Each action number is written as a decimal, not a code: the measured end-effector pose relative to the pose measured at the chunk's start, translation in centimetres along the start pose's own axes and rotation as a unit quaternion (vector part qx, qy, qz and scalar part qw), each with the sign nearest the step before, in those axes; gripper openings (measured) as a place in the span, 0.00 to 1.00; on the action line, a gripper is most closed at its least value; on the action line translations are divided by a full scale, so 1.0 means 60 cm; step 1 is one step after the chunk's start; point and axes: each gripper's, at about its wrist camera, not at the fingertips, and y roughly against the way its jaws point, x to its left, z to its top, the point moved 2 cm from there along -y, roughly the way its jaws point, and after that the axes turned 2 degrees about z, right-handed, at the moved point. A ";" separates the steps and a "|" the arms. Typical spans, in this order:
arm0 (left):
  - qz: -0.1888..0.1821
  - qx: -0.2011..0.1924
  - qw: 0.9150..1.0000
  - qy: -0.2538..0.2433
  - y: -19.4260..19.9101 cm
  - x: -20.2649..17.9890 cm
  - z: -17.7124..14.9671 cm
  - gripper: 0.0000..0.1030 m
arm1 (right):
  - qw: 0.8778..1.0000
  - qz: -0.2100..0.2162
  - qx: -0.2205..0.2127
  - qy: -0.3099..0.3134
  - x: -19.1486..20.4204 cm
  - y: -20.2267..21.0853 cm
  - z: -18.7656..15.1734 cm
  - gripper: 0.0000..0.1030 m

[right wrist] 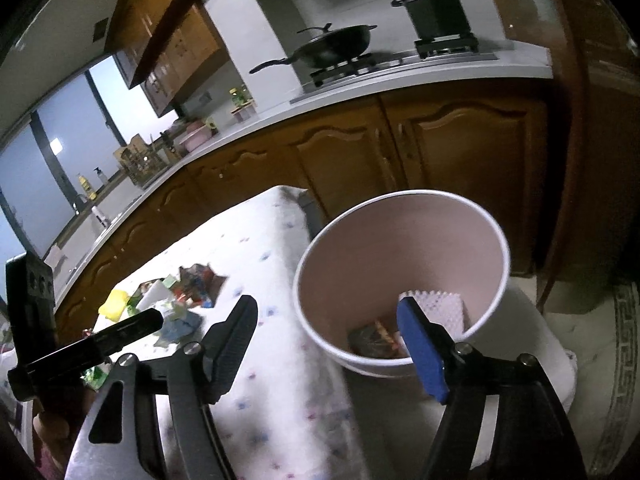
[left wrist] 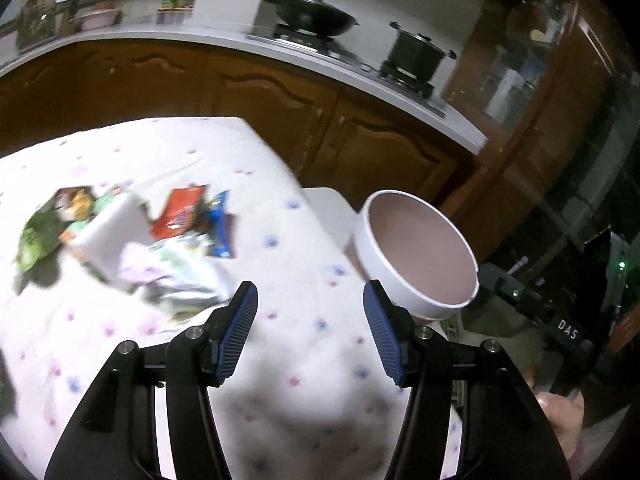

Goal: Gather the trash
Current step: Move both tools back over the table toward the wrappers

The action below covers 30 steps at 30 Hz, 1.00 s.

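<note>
1. The left gripper is hovering over the flowered counter, and its fingers are standing apart with nothing between them; only cloth is showing in the gap.
2. The right gripper is hanging at the counter's right edge, partly over the bucket. Its fingers are also released and are holding nothing.
3. The trash, a heap of wrappers and crumpled paper, is lying on the counter toward its far left side, ahead of the left gripper and not touching it.
4. I think the left gripper is pointing at the heap because it is going for the next piece, while the right one is open over the bucket as if it has nothing more to hold there.
5. The bucket is standing just beside the right edge, lower than the top, probably so that pieces can be dropped in with a short move.
6. The right view is looking down into the bucket and is showing a dark wrapper and a white bumpy piece at the bottom. The left view is showing only the bucket's rim and inner wall.
7. The left view is giving the heap larger, though blurred. In the right view the left gripper's body is partly covering it.
</note>
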 end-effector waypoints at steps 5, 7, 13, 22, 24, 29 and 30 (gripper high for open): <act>0.015 -0.009 1.000 0.017 0.029 0.041 -0.013 0.54 | 1.000 0.012 0.009 0.010 0.032 -0.010 -0.009 0.72; 0.019 -0.011 0.999 0.024 0.040 0.057 -0.019 0.54 | 1.000 0.017 0.011 0.014 0.044 -0.012 -0.011 0.72; 0.039 -0.016 0.998 0.045 0.067 0.108 -0.037 0.54 | 0.999 0.031 0.016 0.022 0.072 -0.020 -0.023 0.72; 0.068 -0.027 0.995 0.070 0.096 0.163 -0.052 0.54 | 0.997 0.056 0.028 0.040 0.126 -0.038 -0.041 0.72; 0.071 -0.030 0.994 0.074 0.101 0.173 -0.053 0.54 | 0.997 0.063 0.032 0.045 0.140 -0.043 -0.045 0.72; 0.083 -0.034 0.993 0.077 0.109 0.190 -0.046 0.54 | 0.995 0.076 0.038 0.058 0.170 -0.056 -0.048 0.72; 0.084 -0.034 0.993 0.077 0.110 0.192 -0.044 0.54 | 0.994 0.077 0.039 0.060 0.174 -0.058 -0.048 0.72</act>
